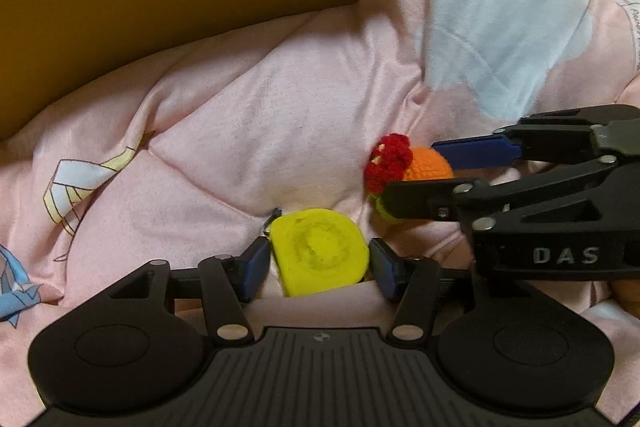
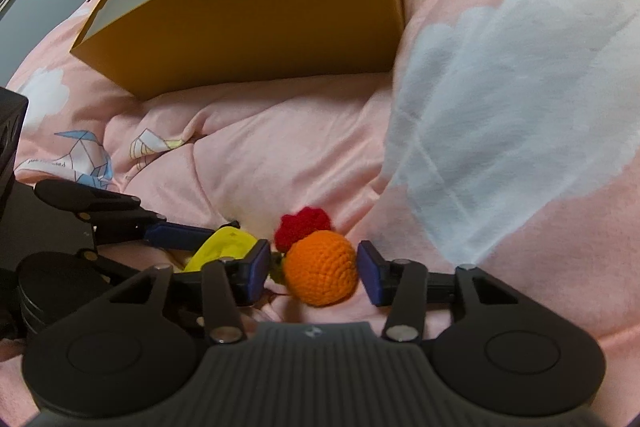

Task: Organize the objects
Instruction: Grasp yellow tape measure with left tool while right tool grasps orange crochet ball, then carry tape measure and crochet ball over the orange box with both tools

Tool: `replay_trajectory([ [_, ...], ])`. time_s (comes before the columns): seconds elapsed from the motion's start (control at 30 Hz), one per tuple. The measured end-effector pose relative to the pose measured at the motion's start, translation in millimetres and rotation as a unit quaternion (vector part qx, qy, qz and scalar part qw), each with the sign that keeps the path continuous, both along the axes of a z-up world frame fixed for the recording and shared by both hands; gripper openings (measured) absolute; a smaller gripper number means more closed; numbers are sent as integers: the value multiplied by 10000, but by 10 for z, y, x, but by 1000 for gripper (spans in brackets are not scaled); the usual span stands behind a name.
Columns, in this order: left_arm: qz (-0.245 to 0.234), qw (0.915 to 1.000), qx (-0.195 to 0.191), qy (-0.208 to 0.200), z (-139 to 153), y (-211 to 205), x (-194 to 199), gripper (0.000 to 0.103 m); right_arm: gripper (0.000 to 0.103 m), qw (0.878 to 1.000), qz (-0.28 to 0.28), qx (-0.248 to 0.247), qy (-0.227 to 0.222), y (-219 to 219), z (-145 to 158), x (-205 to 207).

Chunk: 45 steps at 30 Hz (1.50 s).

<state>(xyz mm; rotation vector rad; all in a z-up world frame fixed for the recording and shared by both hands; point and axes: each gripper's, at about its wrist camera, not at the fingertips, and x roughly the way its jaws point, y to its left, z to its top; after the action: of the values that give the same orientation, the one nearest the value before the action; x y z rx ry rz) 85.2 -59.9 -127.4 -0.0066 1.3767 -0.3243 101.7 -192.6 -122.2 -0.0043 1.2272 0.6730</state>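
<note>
A yellow tape measure (image 1: pixel 318 251) lies on the pink quilt between the pads of my left gripper (image 1: pixel 318 269); the left pad touches it, the right pad stands a little off. It also shows in the right wrist view (image 2: pixel 224 247). An orange crocheted ball with a red crocheted top (image 2: pixel 322 267) lies between the pads of my right gripper (image 2: pixel 312 271), with small gaps on both sides. The ball also shows in the left wrist view (image 1: pixel 428 165), with the right gripper (image 1: pixel 416 173) around it.
An open yellow-brown cardboard box (image 2: pixel 256 11) with several small items inside stands on the quilt behind the objects. The pink quilt (image 1: pixel 256 115) is soft and rumpled, rising in a bulge with a pale blue cloud print (image 2: pixel 500 115) at the right.
</note>
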Motion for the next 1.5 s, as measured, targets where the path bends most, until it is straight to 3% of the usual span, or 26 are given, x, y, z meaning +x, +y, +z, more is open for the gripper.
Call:
replay_trajectory([
  [0.33,323,9991,-256,-84,154,184,-1,61,47,9998,79,-10,181,58,-74,17],
  [0.5,691,9951,-590,-401,355,407,-39,60,47,9999,24,109,106,21,26,8],
  [0.7,1167,9844,-1054,-794,562,592,-64,60,47,9991,82,224,-344,49,278,3],
  [1.0,1333,9686,-1264,-1677,1111,689,-65,60,47,9893,531,511,-1258,185,901,7],
  [1.27,1479,9584,-1100,-2181,1423,802,180,60,47,9730,876,825,-1968,421,1393,123],
  [1.4,1599,9525,-1033,-2378,1486,882,342,60,47,9652,976,863,-2267,592,1499,263],
  [1.5,1563,9531,-882,-2437,1487,923,500,60,46,9632,1002,867,-2337,728,1510,417],
])
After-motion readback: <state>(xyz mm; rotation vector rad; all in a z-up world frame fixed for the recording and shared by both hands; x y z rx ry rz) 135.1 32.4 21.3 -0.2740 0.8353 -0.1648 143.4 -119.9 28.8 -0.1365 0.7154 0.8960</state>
